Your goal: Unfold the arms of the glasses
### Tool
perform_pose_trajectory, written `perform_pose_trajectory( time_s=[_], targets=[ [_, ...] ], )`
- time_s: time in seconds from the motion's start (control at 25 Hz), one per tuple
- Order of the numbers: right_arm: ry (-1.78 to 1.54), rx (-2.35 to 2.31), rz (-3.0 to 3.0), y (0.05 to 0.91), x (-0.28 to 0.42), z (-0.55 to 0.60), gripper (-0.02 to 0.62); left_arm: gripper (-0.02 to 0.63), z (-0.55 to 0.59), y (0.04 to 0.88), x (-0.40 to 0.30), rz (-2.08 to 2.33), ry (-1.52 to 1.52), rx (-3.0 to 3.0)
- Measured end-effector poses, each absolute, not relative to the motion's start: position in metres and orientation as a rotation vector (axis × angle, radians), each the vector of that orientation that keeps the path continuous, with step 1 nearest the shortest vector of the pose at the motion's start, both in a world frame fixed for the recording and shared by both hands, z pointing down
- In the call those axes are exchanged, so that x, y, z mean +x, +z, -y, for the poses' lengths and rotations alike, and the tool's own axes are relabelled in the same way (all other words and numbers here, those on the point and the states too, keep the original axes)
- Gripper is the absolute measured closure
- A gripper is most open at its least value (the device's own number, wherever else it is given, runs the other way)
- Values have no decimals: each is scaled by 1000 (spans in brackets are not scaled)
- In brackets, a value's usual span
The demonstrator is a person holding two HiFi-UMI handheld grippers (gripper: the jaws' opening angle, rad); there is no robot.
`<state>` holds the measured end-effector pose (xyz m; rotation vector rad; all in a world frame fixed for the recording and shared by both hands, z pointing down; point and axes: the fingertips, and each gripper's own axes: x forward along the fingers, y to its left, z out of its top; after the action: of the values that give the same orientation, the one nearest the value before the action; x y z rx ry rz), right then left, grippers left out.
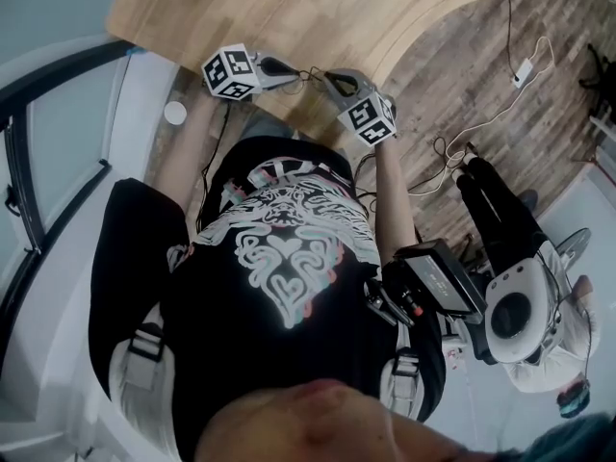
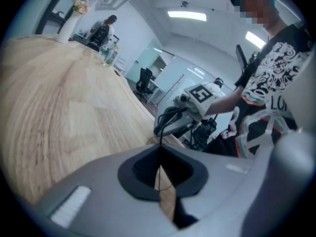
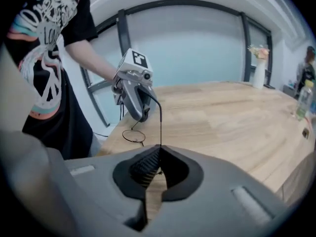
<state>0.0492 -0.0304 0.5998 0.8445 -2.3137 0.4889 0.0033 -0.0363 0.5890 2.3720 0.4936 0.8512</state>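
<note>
Thin black wire glasses (image 1: 310, 72) hang between my two grippers above the near edge of the wooden table (image 1: 318, 17). My left gripper (image 1: 289, 68) is shut on one thin arm of the glasses (image 2: 160, 138), which runs up out of its closed jaws (image 2: 159, 154). My right gripper (image 1: 328, 78) is shut on the other arm, a black wire rising from its pads (image 3: 159, 154). In the right gripper view a round lens (image 3: 133, 136) dangles below the left gripper's body (image 3: 133, 90). The left gripper view shows the right gripper's body (image 2: 185, 112) close ahead.
A vase with flowers (image 3: 259, 65) and a bottle (image 3: 303, 100) stand at the table's far side. Another person (image 1: 525, 306) sits on the floor side at the right, with cables and a white power strip (image 1: 523, 70) nearby. A dark window frame (image 1: 24, 191) runs at the left.
</note>
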Motion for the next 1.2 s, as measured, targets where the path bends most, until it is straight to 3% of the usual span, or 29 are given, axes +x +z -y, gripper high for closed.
perform_pose_trajectory(
  time_s=[0.64, 1.2],
  targets=[
    [1112, 1290, 2393, 574, 74, 15, 597, 617, 73, 569, -6, -104, 516, 2195],
    [1217, 1522, 2527, 511, 95, 18, 597, 617, 95, 520, 0, -1, 288, 2120]
  ],
)
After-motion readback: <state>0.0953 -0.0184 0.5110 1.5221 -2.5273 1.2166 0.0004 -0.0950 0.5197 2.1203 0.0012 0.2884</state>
